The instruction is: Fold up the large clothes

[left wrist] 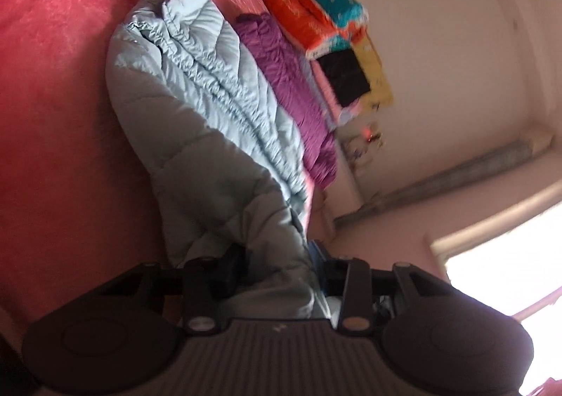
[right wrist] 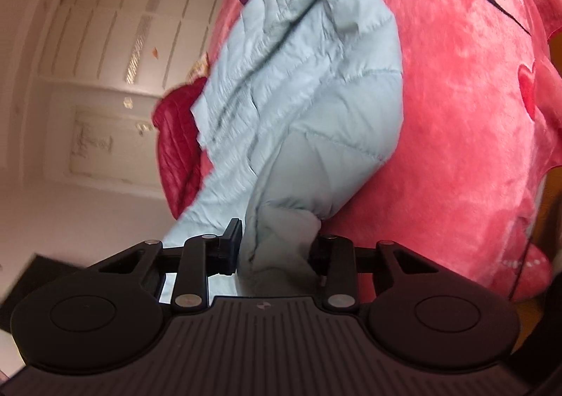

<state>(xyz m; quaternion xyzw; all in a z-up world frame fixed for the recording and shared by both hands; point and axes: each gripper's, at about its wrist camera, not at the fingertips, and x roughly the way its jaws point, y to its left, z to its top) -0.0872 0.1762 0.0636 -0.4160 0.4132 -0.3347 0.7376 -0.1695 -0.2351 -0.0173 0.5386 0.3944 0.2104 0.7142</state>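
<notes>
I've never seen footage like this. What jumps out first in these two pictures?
A puffy pale blue jacket sprawls across a bright pink plush bedspread, filling the middle of both views. Each black gripper, left and right, is clamped on a bunch of its fabric. Behind it lie a purple jacket and stacked orange and teal pillows.

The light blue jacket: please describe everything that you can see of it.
The light blue jacket is a puffy quilted garment with stitched seams, of smooth, slightly shiny fabric. It lies crumpled and elongated on the pink plush bedcover, beside a purple garment. Its near end is bunched and pinched by the left gripper and the right gripper, each clamped on a fold of it.
</notes>
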